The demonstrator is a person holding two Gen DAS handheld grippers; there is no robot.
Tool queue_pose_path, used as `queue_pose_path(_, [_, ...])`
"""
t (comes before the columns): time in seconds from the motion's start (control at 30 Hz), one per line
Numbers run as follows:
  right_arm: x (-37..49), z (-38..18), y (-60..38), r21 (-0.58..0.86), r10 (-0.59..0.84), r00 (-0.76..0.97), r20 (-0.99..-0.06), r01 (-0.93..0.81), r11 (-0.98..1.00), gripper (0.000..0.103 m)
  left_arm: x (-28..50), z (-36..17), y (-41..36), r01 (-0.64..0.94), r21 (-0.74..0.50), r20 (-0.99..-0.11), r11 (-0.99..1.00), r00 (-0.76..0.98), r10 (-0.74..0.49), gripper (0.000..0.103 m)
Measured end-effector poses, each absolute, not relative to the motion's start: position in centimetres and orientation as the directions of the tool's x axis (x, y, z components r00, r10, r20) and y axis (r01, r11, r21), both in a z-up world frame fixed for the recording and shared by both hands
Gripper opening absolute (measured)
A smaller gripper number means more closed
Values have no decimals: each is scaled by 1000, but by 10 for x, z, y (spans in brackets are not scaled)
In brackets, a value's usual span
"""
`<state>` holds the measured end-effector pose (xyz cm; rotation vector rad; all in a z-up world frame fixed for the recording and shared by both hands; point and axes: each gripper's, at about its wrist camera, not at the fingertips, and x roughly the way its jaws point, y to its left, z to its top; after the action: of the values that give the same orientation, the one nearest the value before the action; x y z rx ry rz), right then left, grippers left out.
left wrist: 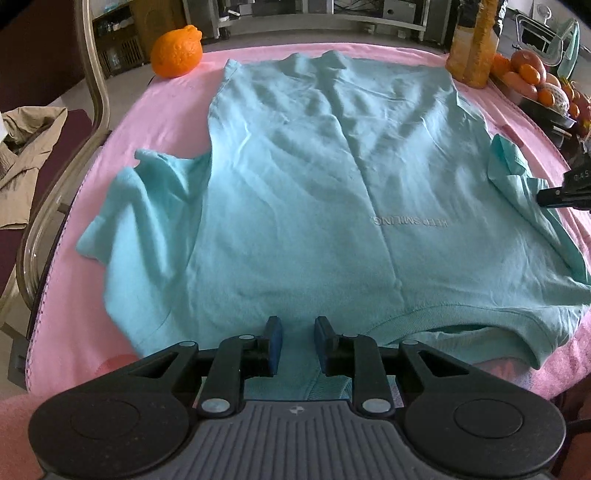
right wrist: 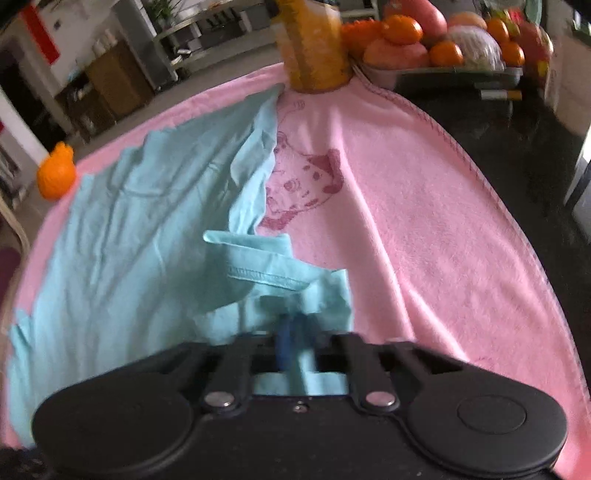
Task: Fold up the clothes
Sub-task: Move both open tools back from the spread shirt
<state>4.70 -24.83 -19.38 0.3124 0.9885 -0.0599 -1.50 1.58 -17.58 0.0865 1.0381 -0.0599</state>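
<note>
T-shirt [left wrist: 314,192] is spread flat on the pink towel [left wrist: 147,110]. Left tongs [left wrist: 297,345] are parted over the collar, holding nothing; right tongs [right wrist: 295,343], blurred, seem clamped on the three-o'clock sleeve [right wrist: 258,273], which should be carried inward evenly.

Both cameras look steeply down from close above – left over the shirt's [left wrist: 314,192] collar, right over its sleeve [right wrist: 266,280] – sharing the pink towel [left wrist: 173,107].

Chair [left wrist: 92,122] at 9 o'clock with beige cloth [left wrist: 26,155] on its seat; shelving [left wrist: 332,14] at 12; wooden cabinet [right wrist: 118,81] at 10.
</note>
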Motion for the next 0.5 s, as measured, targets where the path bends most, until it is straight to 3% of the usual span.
queue_pose_path(0.2, [15, -164, -280, 320, 78, 656, -751, 259, 911, 0, -16, -176, 19, 81, 27, -862, 996, 506, -18, 23])
queue_pose_path(0.33, [-19, -153, -332, 440, 35, 706, -707, 401, 803, 0, -17, -176, 19, 78, 25, -861, 997, 509, -18, 23])
queue_pose_path(0.5, [-40, -182, -371, 474, 11, 634, -773, 567, 674, 0, -18, -176, 17, 81, 42, -857, 996, 515, -6, 23])
